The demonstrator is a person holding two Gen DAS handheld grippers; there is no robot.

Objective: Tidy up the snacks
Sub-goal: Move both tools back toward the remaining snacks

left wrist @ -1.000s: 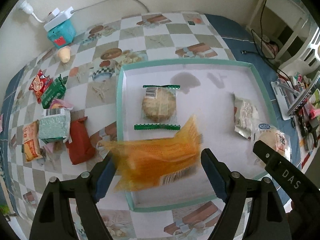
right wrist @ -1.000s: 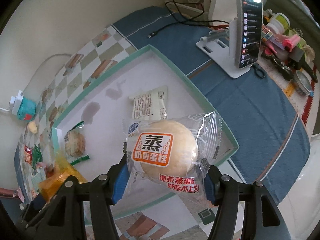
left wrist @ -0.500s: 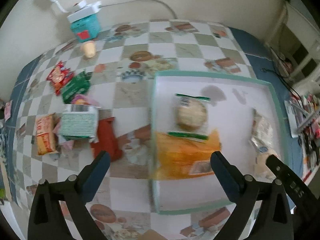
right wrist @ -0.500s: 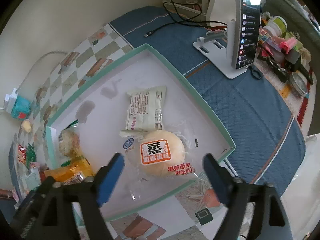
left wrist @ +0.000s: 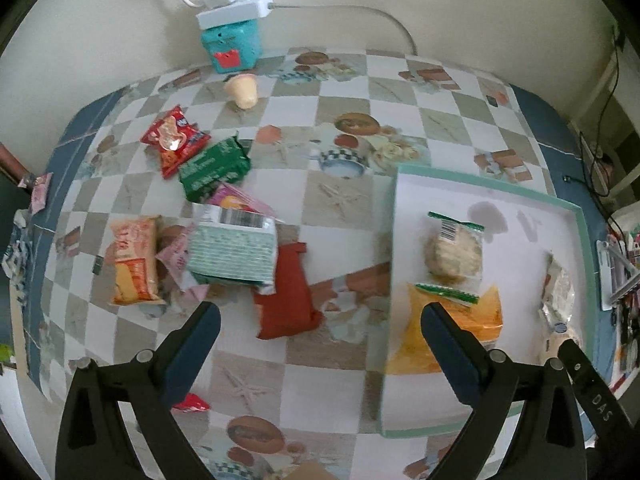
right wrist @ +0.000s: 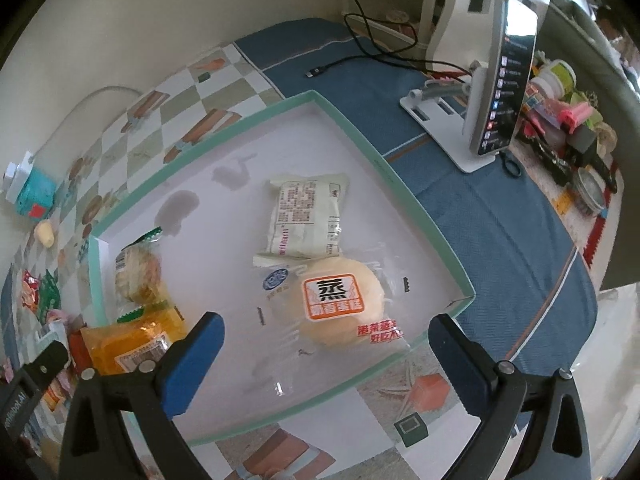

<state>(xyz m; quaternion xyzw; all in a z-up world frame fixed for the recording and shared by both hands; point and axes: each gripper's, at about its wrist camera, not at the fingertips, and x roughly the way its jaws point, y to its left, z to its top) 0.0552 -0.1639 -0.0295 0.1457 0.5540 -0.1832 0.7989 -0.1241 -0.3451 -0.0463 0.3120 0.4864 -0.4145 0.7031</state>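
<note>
A checkered tablecloth (left wrist: 352,92) carries a green-rimmed tray (left wrist: 394,240), loose snack packets (left wrist: 232,248) and a phone stand (right wrist: 436,118).

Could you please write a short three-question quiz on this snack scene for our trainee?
1. True or false: the steamed cake lies inside the tray.
2. How many snacks are in the tray?
3. What lies beside the round biscuit, partly under its wrapper? A) orange packet B) green packet C) red packet

Key: 1 true; 2 four; 3 A.
</note>
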